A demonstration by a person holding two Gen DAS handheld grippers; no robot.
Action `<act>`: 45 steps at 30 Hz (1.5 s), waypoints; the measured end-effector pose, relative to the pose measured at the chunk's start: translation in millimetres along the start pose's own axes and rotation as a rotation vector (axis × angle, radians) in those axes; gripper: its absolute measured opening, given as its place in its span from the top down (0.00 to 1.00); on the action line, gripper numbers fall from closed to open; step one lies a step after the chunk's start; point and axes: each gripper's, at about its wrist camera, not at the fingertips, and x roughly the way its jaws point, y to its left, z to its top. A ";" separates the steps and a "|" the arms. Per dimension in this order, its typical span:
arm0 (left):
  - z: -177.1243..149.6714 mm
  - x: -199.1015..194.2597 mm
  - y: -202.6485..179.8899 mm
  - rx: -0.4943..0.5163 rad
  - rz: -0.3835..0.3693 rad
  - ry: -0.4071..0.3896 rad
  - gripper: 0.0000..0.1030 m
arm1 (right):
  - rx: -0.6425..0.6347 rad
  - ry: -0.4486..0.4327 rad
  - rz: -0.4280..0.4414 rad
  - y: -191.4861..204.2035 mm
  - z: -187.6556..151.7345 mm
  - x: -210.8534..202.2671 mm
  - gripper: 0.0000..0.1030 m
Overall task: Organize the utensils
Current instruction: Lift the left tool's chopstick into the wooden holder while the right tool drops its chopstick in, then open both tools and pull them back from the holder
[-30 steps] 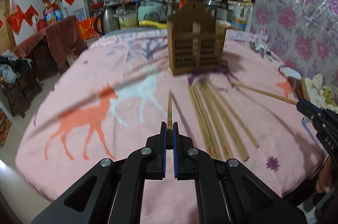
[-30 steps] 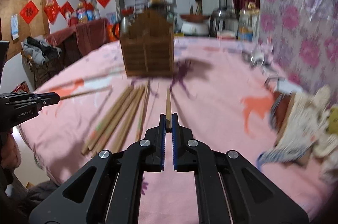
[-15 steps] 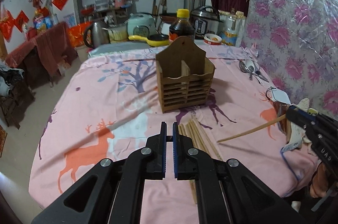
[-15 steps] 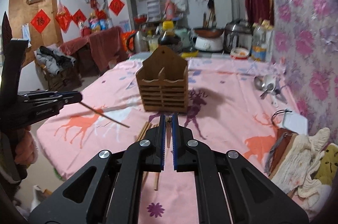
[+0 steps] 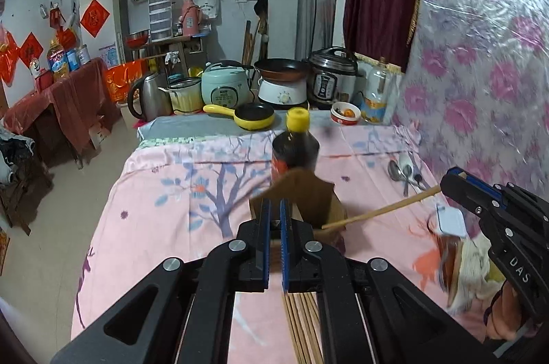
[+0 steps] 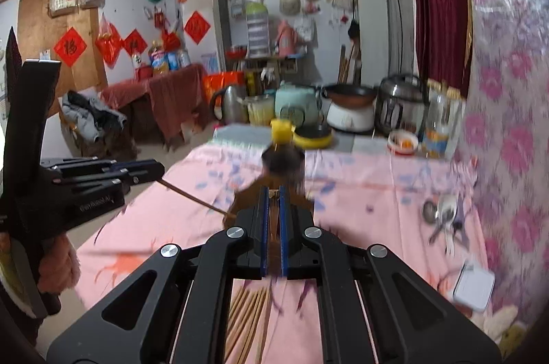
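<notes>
A tabletop (image 5: 164, 213) under a pink deer-print cloth carries a wooden utensil holder (image 5: 310, 192) near its middle, in front of a dark bottle (image 5: 295, 148) with a yellow cap. A bundle of chopsticks (image 5: 302, 326) lies on the cloth on the near side of the holder; spoons (image 5: 405, 170) rest towards the floral wall. The left gripper (image 5: 273, 223) is clamped on one chopstick (image 6: 195, 200), the right gripper (image 6: 272, 223) on another chopstick (image 5: 381, 210); both sticks slant down to the holder's top.
</notes>
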 end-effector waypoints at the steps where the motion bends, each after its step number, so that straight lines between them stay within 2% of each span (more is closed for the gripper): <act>1: 2.2 5.6 0.6 -0.004 0.000 0.007 0.95 | 0.002 0.001 -0.008 -0.8 2.9 10.4 0.94; 4: 2.9 34.9 2.4 -0.009 -0.002 0.055 0.95 | -0.007 0.023 -0.046 -1.5 -0.3 37.4 0.94; 6: -1.4 57.5 2.7 -0.005 0.014 0.086 0.94 | -0.020 0.069 -0.064 -3.4 -8.4 65.2 0.93; 7: -5.7 70.1 3.5 -0.018 0.026 0.104 0.89 | -0.025 0.129 -0.045 -4.3 -14.9 85.9 0.92; 8: -9.5 77.1 5.9 -0.033 0.032 0.116 0.74 | -0.016 0.163 -0.046 -6.3 -19.6 97.9 0.92; 10: -15.6 85.1 9.3 -0.061 0.036 0.128 0.57 | 0.006 0.196 -0.075 -10.8 -26.7 109.9 0.89; 13: -20.1 77.7 11.0 -0.044 0.069 0.102 0.55 | 0.020 0.148 -0.067 -14.9 -24.6 91.3 0.88; 14: -20.6 71.0 12.2 -0.040 0.090 0.083 0.49 | 0.017 0.130 -0.074 -13.5 -23.2 83.0 0.87; 17: -23.7 51.7 21.0 -0.065 0.116 0.039 0.38 | 0.012 0.085 -0.094 -11.2 -21.8 57.2 0.79; 22: -43.6 24.7 33.8 -0.122 0.126 0.029 0.34 | 0.044 0.044 -0.095 -10.1 -37.4 21.2 0.64; 23: -51.9 19.8 36.1 -0.135 0.129 0.036 0.34 | 0.053 0.040 -0.099 -8.7 -43.4 14.2 0.61; 25: -70.2 11.0 40.5 -0.157 0.140 0.050 0.34 | 0.077 0.032 -0.106 -5.9 -56.5 1.6 0.47; 27: -87.6 3.8 42.4 -0.175 0.146 0.062 0.34 | 0.098 0.034 -0.105 -3.3 -68.0 -5.5 0.41; 30: -116.7 -6.7 38.9 -0.174 0.173 0.069 0.32 | 0.116 0.046 -0.095 3.3 -88.7 -17.3 0.39; 34: -151.6 -21.5 31.5 -0.165 0.230 0.043 0.19 | 0.137 0.044 -0.111 12.4 -116.4 -32.9 0.23; 35: -161.3 -26.4 29.1 -0.171 0.246 0.028 0.15 | 0.142 0.041 -0.114 16.0 -125.4 -38.5 0.23; 38: -189.6 -38.9 22.9 -0.190 0.293 -0.011 0.10 | 0.132 0.032 -0.134 25.8 -149.9 -54.1 0.21; 40: -207.9 -43.1 22.7 -0.216 0.299 -0.016 0.09 | 0.136 0.026 -0.146 30.7 -165.1 -63.6 0.18; 45: -261.3 -35.3 23.0 -0.276 0.294 0.044 0.09 | 0.137 0.003 -0.196 34.8 -214.0 -84.4 0.14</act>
